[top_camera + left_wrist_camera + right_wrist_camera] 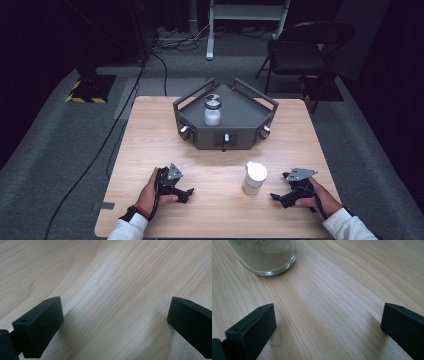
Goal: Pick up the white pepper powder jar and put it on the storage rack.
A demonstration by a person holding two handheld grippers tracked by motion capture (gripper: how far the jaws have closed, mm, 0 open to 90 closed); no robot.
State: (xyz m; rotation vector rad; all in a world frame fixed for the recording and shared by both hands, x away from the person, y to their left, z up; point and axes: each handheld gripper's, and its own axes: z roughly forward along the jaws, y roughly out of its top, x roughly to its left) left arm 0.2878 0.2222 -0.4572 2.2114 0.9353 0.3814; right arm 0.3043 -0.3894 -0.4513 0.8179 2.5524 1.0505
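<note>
A white-lidded jar of pale powder stands on the wooden table, front right of centre. Its glass base sits at the top left of the right gripper view. My right gripper rests on the table just right of that jar, open and holding nothing. At the front left my left gripper lies open on bare wood, nothing between its jaws. A second jar with a dark lid stands inside a grey tray-like fixture at the table's far middle.
The grey fixture has raised rails and several small knobs on its front face. Beyond the table stand a folding chair and a white stand, with cables running across the grey carpet at left.
</note>
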